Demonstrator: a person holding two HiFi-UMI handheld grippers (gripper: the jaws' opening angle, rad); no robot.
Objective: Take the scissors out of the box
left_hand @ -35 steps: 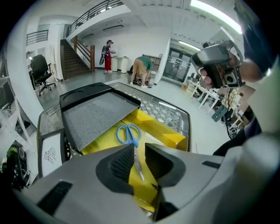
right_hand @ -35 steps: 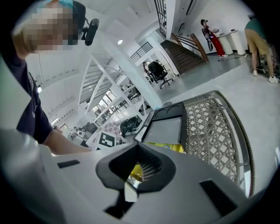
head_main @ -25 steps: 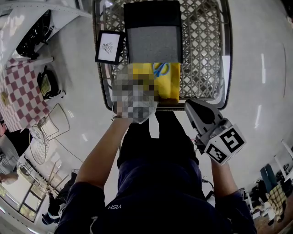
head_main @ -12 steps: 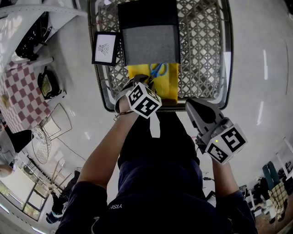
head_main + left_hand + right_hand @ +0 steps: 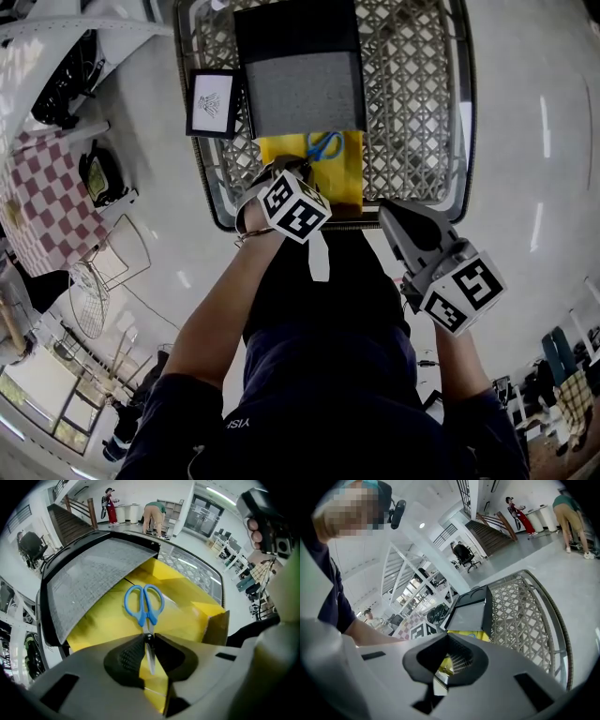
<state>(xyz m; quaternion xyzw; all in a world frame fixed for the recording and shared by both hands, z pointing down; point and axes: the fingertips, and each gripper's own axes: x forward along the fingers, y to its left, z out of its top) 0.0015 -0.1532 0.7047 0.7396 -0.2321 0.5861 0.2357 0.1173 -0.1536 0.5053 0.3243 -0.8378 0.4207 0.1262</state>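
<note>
Right gripper (image 5: 446,634): you hold it close to your body, short of the basket (image 5: 412,112). Its jaws are drawn together with nothing between them.
Left gripper (image 5: 149,637): it reaches into the box (image 5: 187,616). Its jaws are pinched on the blades of the scissors (image 5: 145,617), just below the pivot.
Scissors: blue loop handles, closed metal blades. They lie inside the box with the handles pointing away from you.
Box: yellow interior, open, sitting at the basket's near edge.
Lid (image 5: 93,578): grey lining, black border, raised beyond the scissors.
Basket: lattice weave with a metal rim.
</note>
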